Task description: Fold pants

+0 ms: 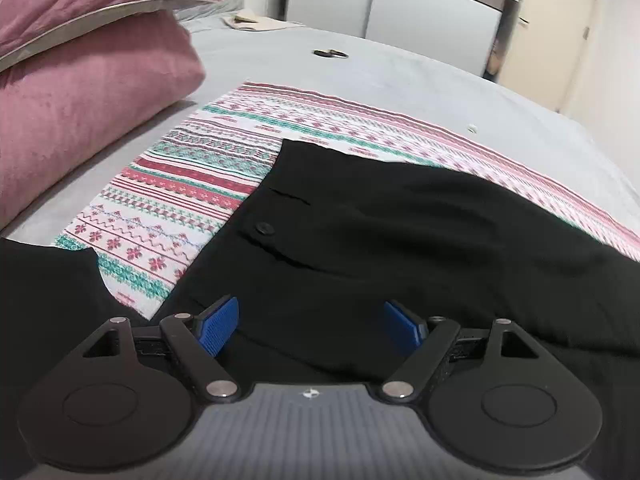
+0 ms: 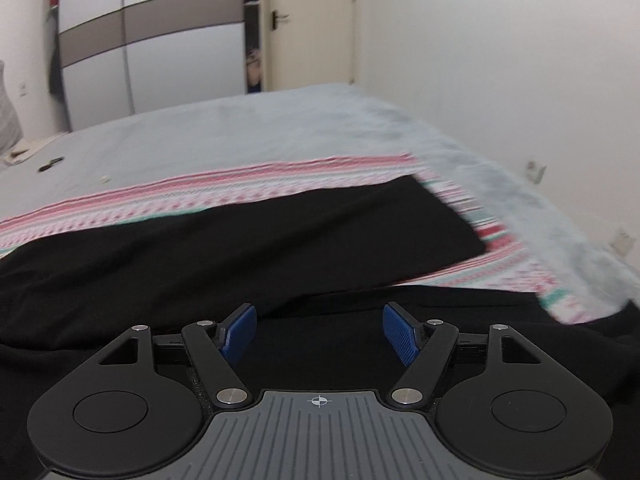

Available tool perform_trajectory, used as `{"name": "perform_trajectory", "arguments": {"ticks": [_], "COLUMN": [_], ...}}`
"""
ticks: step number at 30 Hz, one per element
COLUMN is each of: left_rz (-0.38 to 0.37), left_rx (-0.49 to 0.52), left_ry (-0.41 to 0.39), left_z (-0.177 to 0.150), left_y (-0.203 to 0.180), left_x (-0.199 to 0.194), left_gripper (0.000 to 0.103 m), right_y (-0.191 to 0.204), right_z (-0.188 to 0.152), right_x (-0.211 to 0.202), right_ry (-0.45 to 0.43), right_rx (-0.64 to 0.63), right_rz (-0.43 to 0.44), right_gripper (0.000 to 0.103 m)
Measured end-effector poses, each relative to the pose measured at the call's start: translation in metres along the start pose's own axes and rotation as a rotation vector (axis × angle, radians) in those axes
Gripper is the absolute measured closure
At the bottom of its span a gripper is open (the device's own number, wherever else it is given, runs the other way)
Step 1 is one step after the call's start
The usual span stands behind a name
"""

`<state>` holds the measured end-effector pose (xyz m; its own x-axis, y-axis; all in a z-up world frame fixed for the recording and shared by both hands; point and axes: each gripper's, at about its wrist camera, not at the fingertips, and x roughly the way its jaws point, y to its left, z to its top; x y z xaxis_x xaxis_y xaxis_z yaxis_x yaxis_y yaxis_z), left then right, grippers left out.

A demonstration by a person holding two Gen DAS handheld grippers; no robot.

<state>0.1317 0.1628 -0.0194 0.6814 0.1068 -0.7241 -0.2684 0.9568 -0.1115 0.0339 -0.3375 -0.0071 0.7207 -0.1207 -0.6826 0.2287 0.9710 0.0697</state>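
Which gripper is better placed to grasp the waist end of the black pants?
Left, probably. The left gripper is open over the pants near the waist button; the right gripper faces the leg ends.

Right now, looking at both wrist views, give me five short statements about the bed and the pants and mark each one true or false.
1. The black pants lie on a patterned cloth with red and green stripes. True.
2. The left hand-held gripper is clamped on the pants. False: its blue pads stand apart, with nothing pinched between them.
3. Pink pillows sit at the left of the left wrist view. True.
4. The right hand-held gripper is shut. False: its pads are spread apart above the black fabric.
5. The bed sheet under the cloth is bright yellow. False: it is light grey.
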Motion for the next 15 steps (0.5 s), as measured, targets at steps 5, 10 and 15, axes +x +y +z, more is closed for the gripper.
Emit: {"name": "perform_trajectory", "arguments": {"ticks": [5,10,15], "left_rz": [-0.001,-0.026,0.033], "left_rx": [-0.008,-0.044,-0.048], "left_ry": [0.016,0.047,0.072], "left_z": [0.002,0.003,0.003], "left_y": [-0.004,0.006,0.020], "left_x": [0.009,0.012,0.016], "left_gripper": [0.004,0.004,0.009], "right_y": [0.064,0.159,0.288], "right_z": [0.001,0.011,0.019], "right_x": [0.026,0.052,0.079], "right_ry": [0.077,0.135,0.119], "right_rx": [-0.075,-0.158,-0.424], "right_rz": [0.142,0.323,0.442], "right_gripper": [0.032,0.032,0.032]}}
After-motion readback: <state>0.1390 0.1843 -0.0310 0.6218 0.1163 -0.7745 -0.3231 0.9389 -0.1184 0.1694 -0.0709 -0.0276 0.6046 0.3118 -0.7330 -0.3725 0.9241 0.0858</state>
